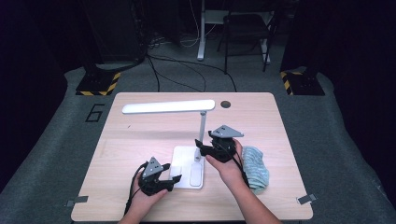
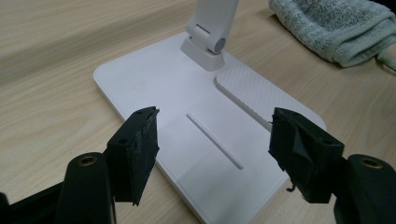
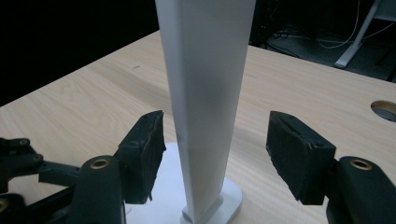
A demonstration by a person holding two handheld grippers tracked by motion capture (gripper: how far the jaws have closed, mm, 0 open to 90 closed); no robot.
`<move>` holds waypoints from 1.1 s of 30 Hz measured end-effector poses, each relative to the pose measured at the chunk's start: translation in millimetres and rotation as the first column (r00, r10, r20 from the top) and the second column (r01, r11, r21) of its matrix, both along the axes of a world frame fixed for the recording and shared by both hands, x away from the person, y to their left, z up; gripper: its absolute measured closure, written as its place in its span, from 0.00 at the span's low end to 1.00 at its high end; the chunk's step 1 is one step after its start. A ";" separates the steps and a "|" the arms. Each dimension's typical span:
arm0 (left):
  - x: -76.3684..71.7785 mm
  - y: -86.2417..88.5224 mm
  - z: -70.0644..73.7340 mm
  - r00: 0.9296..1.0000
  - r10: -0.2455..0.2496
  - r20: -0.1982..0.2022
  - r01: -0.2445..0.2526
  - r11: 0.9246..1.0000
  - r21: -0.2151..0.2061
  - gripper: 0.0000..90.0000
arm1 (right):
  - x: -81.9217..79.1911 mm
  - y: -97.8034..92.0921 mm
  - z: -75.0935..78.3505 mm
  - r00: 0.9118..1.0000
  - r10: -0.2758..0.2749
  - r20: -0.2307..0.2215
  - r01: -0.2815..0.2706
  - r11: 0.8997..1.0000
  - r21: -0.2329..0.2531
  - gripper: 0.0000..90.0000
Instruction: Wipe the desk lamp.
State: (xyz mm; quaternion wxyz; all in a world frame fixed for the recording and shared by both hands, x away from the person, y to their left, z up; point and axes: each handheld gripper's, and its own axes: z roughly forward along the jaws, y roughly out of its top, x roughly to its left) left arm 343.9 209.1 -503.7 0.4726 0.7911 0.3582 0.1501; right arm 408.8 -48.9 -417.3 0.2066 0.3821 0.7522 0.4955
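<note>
Right hand-held gripper [image 3: 215,154] agape around lamp stem [image 3: 205,93]; left hand-held gripper [image 2: 212,154] agape over lamp base [image 2: 154,93]

The white plastic desk lamp [image 1: 189,140] is standing upright near the middle of the table, its flat rectangular base [image 2: 187,135] lying on the wood and its long light bar [image 1: 168,107] reaching left.

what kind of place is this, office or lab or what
Probably a lab or recording room rather than an office: dark curtains surround the wooden table, hazard-striped stand bases sit on grey carpet, and loose cables run across the floor.
</note>
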 end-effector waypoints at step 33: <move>9.0 17.7 0.0 0.998 0.055 -0.022 -0.055 0.998 0.009 0.36 | -2.8 0.5 -0.1 0.999 -0.013 0.035 0.014 0.999 -0.033 0.57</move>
